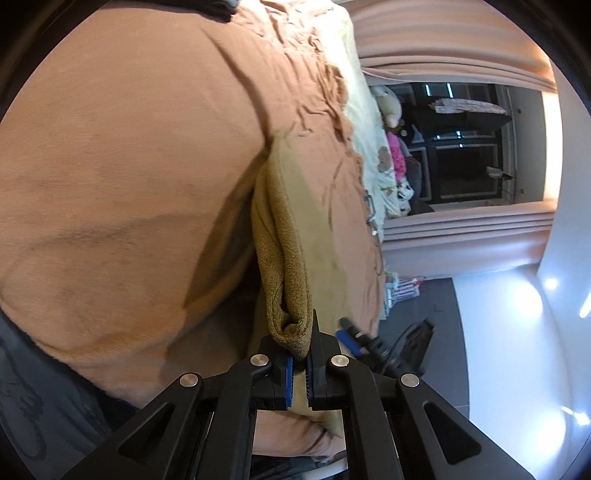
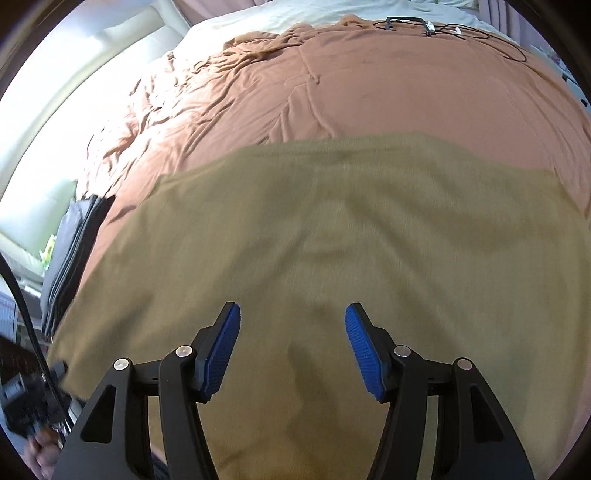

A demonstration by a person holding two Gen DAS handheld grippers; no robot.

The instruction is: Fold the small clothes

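An olive-tan garment (image 2: 325, 240) lies spread over a rust-brown bedspread (image 2: 369, 96). In the left wrist view, which is rolled on its side, my left gripper (image 1: 300, 360) is shut on a bunched corner of the garment (image 1: 284, 266), and the cloth hangs in a fold from the blue pads. My right gripper (image 2: 291, 347) is open just above the near part of the garment, with nothing between its blue pads (image 2: 221, 350). The other gripper (image 2: 26, 406) shows at the lower left edge of the right wrist view, blurred.
A stack of folded grey clothes (image 2: 70, 258) sits at the bed's left edge. Black cables and a small device (image 2: 428, 26) lie at the far side of the bedspread. Cream bedding (image 2: 332, 11) lies beyond. Curtains and a dark window (image 1: 461, 147) stand past the bed.
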